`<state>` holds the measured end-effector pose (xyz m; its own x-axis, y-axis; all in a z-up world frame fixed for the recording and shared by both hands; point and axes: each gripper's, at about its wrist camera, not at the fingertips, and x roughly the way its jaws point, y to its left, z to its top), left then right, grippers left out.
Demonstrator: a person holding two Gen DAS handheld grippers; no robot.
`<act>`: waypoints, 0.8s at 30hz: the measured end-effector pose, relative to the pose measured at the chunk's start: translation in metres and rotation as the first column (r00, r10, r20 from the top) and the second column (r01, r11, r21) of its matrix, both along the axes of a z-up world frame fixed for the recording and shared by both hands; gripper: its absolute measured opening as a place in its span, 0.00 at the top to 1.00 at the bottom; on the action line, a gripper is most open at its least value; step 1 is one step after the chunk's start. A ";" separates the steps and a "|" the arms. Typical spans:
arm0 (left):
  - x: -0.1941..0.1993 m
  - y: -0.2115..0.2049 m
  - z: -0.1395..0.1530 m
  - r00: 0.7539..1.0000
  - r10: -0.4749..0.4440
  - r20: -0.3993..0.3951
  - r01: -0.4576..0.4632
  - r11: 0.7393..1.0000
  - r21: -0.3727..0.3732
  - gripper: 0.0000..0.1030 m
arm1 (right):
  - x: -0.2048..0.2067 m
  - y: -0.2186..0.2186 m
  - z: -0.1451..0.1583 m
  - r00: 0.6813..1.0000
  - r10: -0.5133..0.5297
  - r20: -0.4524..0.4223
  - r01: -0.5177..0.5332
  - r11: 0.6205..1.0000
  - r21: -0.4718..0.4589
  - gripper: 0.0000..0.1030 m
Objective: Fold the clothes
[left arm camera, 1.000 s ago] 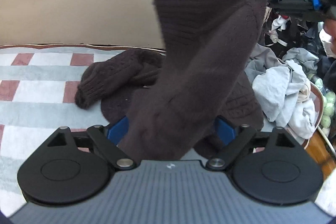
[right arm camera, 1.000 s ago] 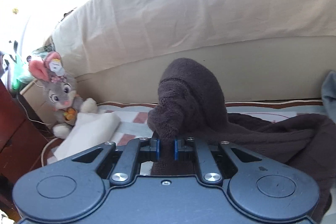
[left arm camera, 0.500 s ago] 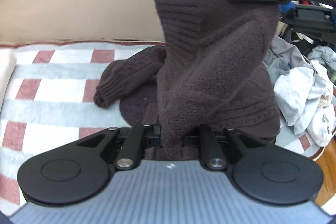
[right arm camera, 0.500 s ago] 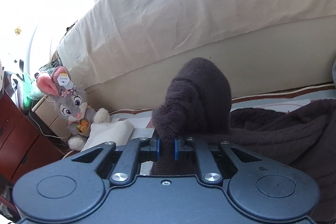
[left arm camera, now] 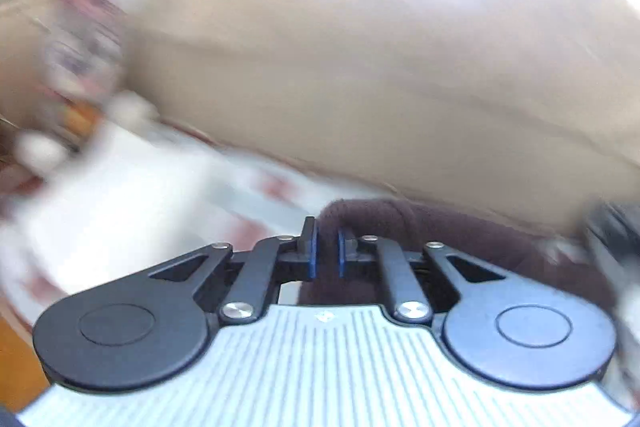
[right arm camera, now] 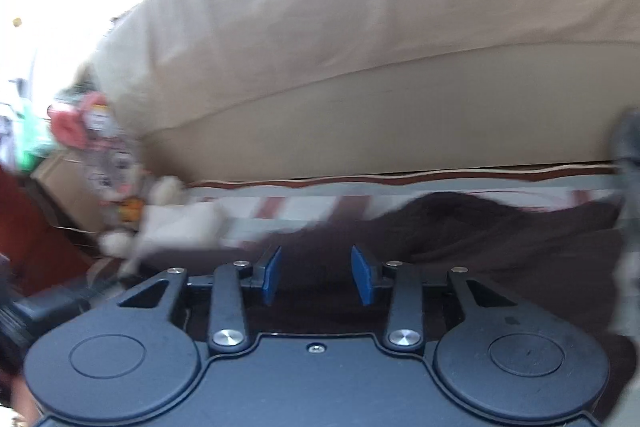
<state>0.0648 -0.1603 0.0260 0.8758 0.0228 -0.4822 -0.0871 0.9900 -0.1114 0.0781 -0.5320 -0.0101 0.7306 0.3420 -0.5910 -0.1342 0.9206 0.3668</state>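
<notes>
Step in hand: a change of grip on the brown sweater (right arm camera: 500,231) partway through the fold. Left gripper (left arm camera: 325,247), centre of its frame, has its blue pads nipped tight on a bunched fold of the knit, which trails off to the lower right. Right gripper (right arm camera: 316,273) has just been opening; its pads stand clearly apart with dark knit lying low between them, not pressed, so it holds nothing.

Sweater lies slumped across the lower middle and right of the right wrist view, on the checked blanket (right arm camera: 288,205), in front of the beige cushion (right arm camera: 360,47). Stuffed rabbit (right arm camera: 106,167) sits at the left edge beside a white folded cloth (right arm camera: 180,227).

Next move, as I judge it: left carries its pinched fold across to lay it flat; right needs a fresh edge before closing again.

Against half a second ago: then the right pads were clamped on a raised hump of the sweater; that hump is now down. The left view has swung from the sweater and blanket to the cushion, and is heavily smeared, so the red blur at its upper left is probably the rabbit
</notes>
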 end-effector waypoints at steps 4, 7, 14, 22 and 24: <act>-0.022 0.048 0.038 0.934 0.255 0.252 -0.333 0.877 0.347 1.00 | 0.003 -0.041 -0.010 0.988 -0.144 -0.061 0.143 0.989 -0.027 0.57; -0.011 0.093 0.034 0.955 0.283 0.091 -0.297 0.920 0.258 0.97 | 0.011 -0.067 -0.030 0.963 -0.207 -0.173 0.206 0.978 -0.027 0.57; 0.025 0.105 -0.042 0.951 0.040 -0.308 -0.076 0.991 -0.106 0.95 | 0.021 -0.069 -0.074 0.895 -0.221 -0.386 0.235 0.972 -0.012 0.57; 0.021 0.095 -0.066 0.893 -0.064 -0.445 -0.001 0.990 -0.143 0.80 | 0.025 -0.038 -0.058 0.870 -0.119 -0.479 0.054 0.988 -0.147 0.57; 0.015 0.094 -0.067 0.892 -0.080 -0.445 0.019 0.990 -0.140 0.66 | 0.019 -0.041 -0.048 0.883 -0.105 -0.458 0.045 0.989 -0.141 0.57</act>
<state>0.0803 -0.0664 -0.0407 0.5636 -0.1039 -0.8195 -0.1095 0.9739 -0.1988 0.0966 -0.5735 -0.0583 0.3836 0.1999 -0.9016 0.0944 0.9627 0.2536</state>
